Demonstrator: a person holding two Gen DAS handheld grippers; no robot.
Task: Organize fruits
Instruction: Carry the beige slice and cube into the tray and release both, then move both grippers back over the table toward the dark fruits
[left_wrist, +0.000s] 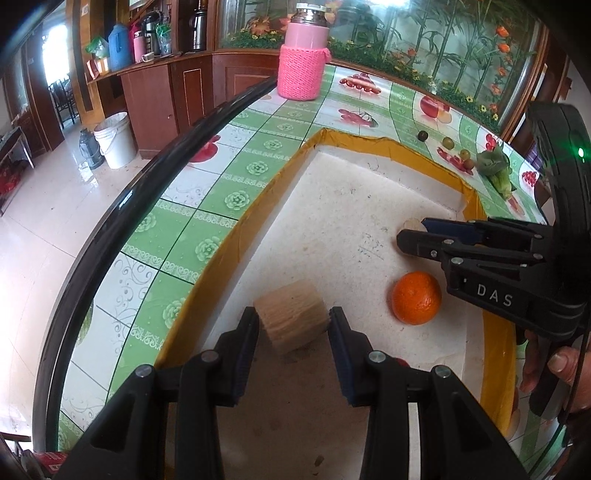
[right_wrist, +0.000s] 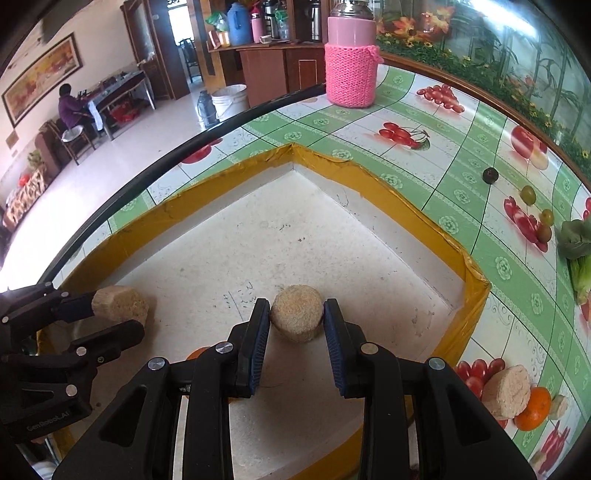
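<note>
Puck between right jaws, block between left jaws

Pink flask in knitted sleeve on fruit-print tablecloth; white bucket on floor; seated person at far table.

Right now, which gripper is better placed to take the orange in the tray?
Probably right: the orange lies just beside the right gripper, partly under its left finger; the left gripper is farther away. Both straddle tan blocks.

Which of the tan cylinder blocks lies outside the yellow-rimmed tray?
The block on the tablecloth, touching an orange; the other two sit inside the tray, each between a claw's fingers.
</note>
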